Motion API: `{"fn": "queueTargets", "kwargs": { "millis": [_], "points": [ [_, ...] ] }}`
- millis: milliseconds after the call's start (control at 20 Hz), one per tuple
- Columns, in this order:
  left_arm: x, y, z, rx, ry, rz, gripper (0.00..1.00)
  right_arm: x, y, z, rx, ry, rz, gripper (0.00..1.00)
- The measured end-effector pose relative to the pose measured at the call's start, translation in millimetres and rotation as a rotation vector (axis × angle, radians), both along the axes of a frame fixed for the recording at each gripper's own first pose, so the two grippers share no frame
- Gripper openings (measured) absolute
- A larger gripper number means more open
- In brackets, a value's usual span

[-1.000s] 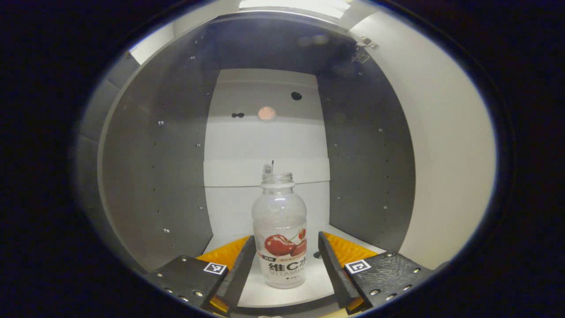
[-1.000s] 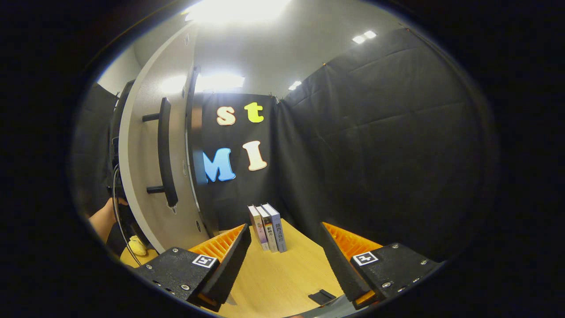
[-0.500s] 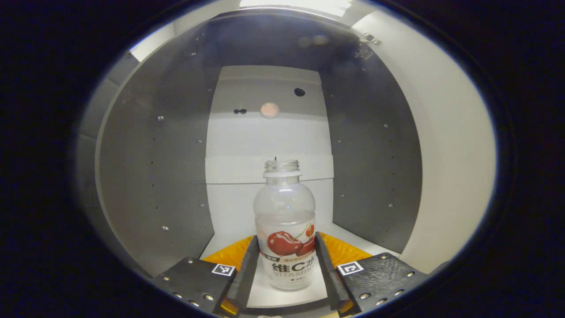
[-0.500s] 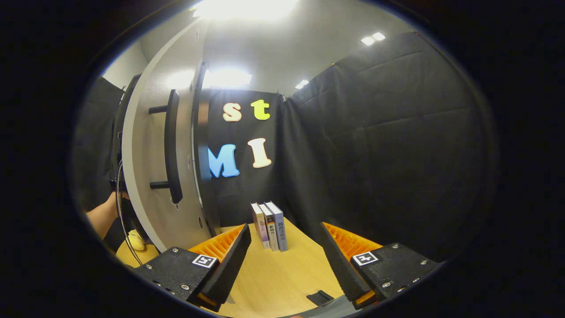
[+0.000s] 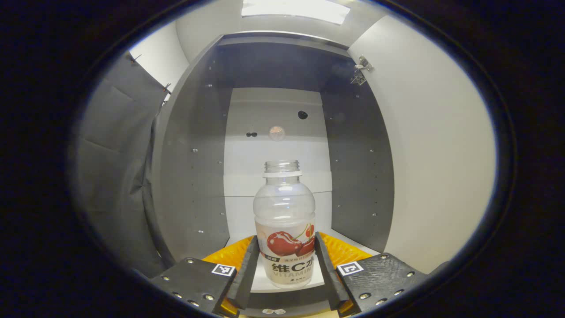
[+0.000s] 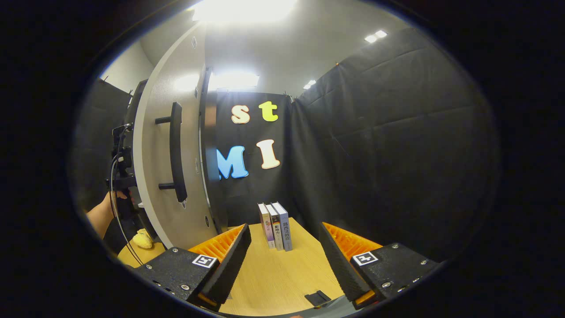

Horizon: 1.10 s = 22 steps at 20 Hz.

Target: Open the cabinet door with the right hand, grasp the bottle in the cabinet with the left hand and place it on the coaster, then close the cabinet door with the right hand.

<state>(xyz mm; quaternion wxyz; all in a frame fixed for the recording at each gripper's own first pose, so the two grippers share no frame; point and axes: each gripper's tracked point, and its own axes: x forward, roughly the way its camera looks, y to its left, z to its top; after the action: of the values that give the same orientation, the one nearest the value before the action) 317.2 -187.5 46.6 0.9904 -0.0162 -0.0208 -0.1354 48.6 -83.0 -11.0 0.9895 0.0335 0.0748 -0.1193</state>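
A clear, uncapped bottle [image 5: 284, 221] with a cherry label stands upright between the fingers of my left gripper [image 5: 286, 240], which is shut on its lower body. The bottle is at the front edge of the cabinet's white shelf [image 5: 238, 240], with the grey cabinet interior [image 5: 190, 176] behind it. The open cabinet door [image 5: 432, 154] stands to the right. In the right gripper view, my right gripper [image 6: 284, 229] is open and holds nothing above the wooden table [image 6: 273, 274]. The door's outer face [image 6: 152, 176] with its black bar handle [image 6: 176, 150] is at the left.
Three books [image 6: 276, 225] stand upright at the table's far side. A small black flat piece [image 6: 320, 298] lies near my right fingers. A person's hand [image 6: 101, 216] with the other gripper's body and a yellow object [image 6: 143, 238] show left of the door.
My left gripper shut on the bottle, then drew back with it towards the cabinet's front edge. The right gripper stayed open, and its view shifted slightly.
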Motion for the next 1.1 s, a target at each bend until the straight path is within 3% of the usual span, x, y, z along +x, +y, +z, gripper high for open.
{"fn": "queueTargets", "kwargs": {
  "millis": [550,1100],
  "points": [
    [-77.9,33.0,-0.4,-0.018,-0.007,0.071,0.69,-26.2,-7.2,6.2,0.008,-0.014,0.098,0.96],
    [-163.9,69.1,-35.0,-0.028,-0.01,0.114,0.69,-40.2,1.9,-7.0,-0.007,-0.011,0.174,0.96]
  ]
}}
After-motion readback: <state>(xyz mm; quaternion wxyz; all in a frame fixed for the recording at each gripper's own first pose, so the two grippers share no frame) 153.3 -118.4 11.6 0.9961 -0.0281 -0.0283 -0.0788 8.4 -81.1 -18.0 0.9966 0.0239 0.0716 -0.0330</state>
